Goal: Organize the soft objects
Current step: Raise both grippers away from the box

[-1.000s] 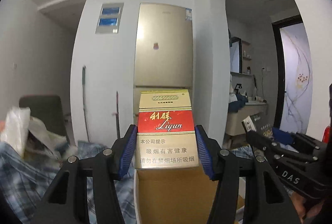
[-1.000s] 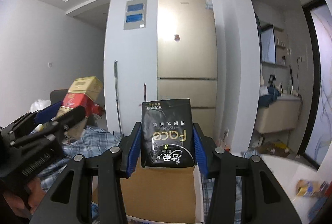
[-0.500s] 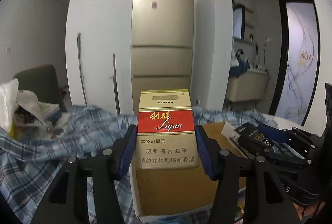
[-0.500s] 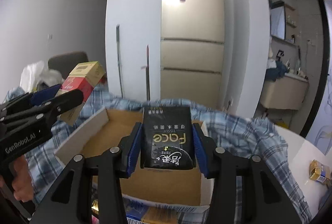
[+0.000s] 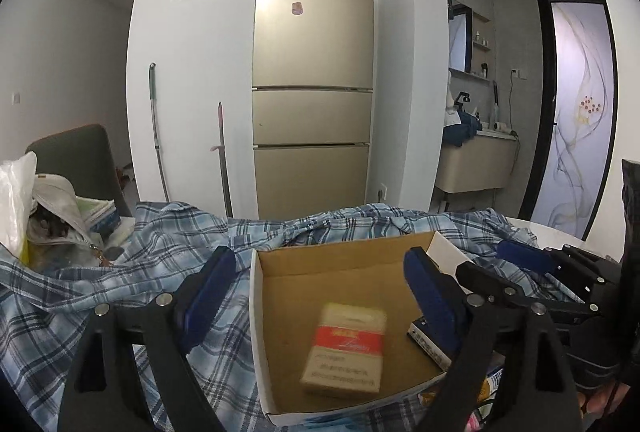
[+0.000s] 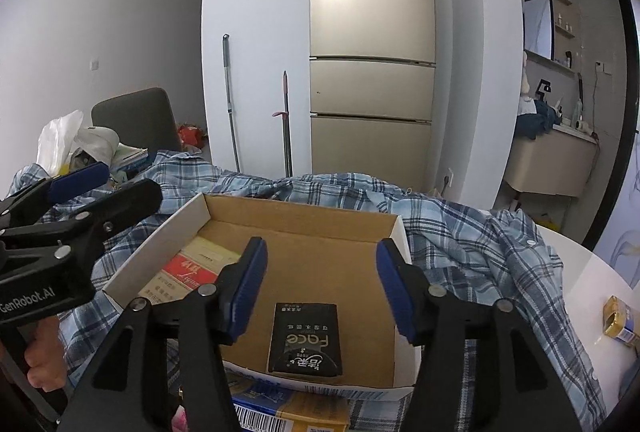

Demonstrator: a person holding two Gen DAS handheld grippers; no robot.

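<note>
An open cardboard box [image 5: 340,260] [image 6: 300,220] sits on a blue plaid cloth. A red-and-cream cigarette pack [image 5: 344,348] [image 6: 192,268] lies flat on its floor, under my left gripper [image 5: 320,288]. Those jaws are opening, with nothing between the pads. A black tissue pack [image 6: 306,340] lies flat in the box's near right part, below my right gripper [image 6: 322,284]. Its jaws are opening too and are clear of the pack. Each gripper shows in the other's view: the right gripper [image 5: 492,264] and the left gripper [image 6: 112,188].
The plaid cloth [image 5: 120,272] [image 6: 480,232] is bunched around the box. A white plastic bag [image 5: 16,200] and a grey chair [image 6: 136,116] are at the left. A small gold jar [image 6: 618,320] stands on the white table at the right. A barcoded carton [image 6: 288,408] lies in front of the box.
Both grippers have tilted down over the box and opened. The cigarette pack and the tissue pack have left the jaws and now lie on the box floor.
</note>
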